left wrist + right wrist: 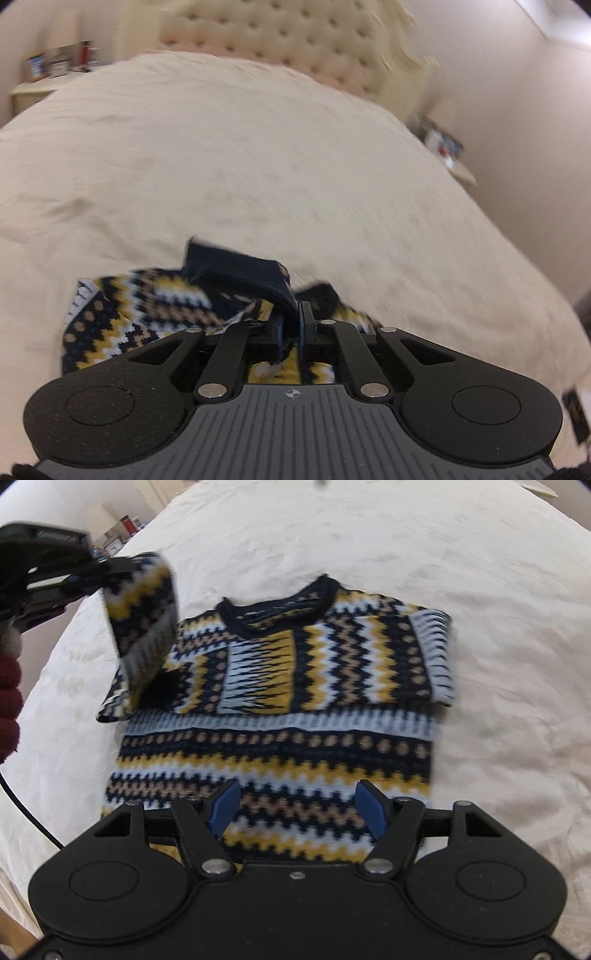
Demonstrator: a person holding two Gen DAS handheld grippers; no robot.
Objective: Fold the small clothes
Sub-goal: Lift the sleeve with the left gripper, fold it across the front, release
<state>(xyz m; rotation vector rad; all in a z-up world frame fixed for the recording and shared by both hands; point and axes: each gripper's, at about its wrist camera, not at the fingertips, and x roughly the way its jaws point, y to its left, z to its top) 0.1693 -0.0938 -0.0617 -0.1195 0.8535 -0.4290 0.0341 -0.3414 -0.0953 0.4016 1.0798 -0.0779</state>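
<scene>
A small knitted sweater [280, 709] with navy, yellow, white and tan zigzag bands lies flat on the cream bed [498, 664], neck hole at the far side. Its one sleeve [144, 605] is lifted off the bed at the left. My left gripper [99, 568] is shut on that sleeve's dark cuff. In the left wrist view the cuff [236, 273] sits pinched between the pads of the left gripper [291, 317], with patterned knit bunched below. My right gripper [297, 805] hangs open above the sweater's lower hem, blue pads apart, nothing between them.
A tufted cream headboard [280, 40] stands at the far end of the bed [258, 147]. Nightstands with small items flank it at the left [33, 88] and right [450, 155]. A dark red fuzzy sleeve [9, 701] of the person shows at the left edge.
</scene>
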